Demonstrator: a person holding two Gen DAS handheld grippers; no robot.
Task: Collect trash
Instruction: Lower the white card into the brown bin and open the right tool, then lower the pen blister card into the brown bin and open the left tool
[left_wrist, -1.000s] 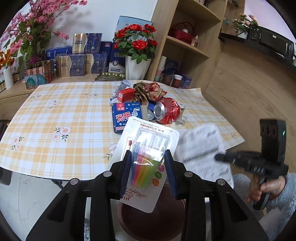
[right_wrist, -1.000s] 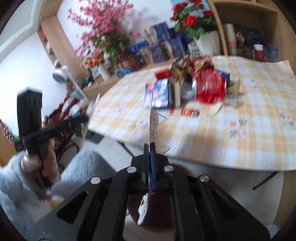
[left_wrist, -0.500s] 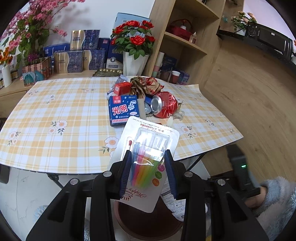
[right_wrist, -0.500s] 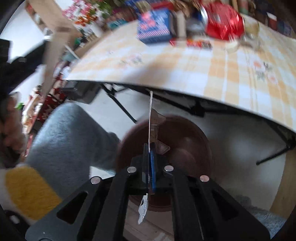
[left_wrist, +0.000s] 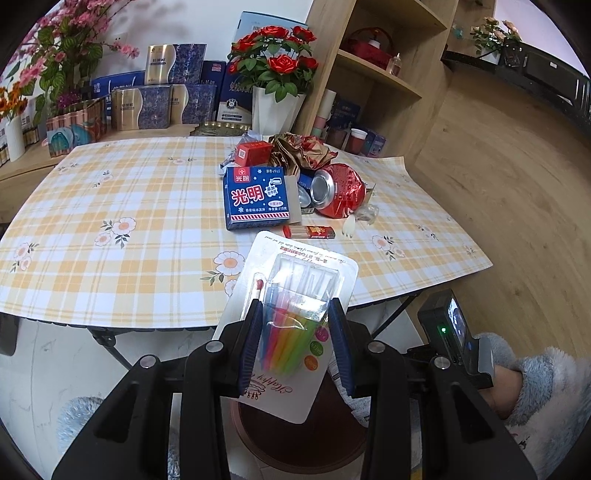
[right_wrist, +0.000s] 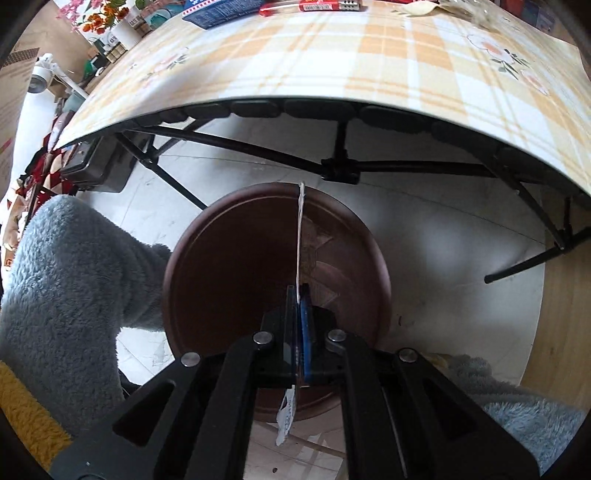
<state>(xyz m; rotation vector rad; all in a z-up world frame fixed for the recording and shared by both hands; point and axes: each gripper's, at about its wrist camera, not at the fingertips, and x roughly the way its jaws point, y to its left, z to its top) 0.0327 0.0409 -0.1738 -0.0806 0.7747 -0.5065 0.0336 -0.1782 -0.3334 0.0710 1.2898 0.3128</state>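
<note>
Lowered right gripper (right_wrist: 299, 291) holds thin card (right_wrist: 300, 236) (edge-on) over round brown bin (right_wrist: 221, 258).

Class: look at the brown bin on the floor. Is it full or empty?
Empty, as far as visible: the brown bin shows bare inner walls. The thin card in the right gripper hides a strip.

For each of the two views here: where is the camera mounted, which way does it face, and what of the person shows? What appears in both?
Left wrist: on the left tool, angled down across the table; holds a candle pack; fuzzy sleeve at right.
Right wrist: on the right tool, pointing steeply down into the brown bin; clamps a thin card; fuzzy clothing at left.
Shared: bin, table, blue box.
</note>
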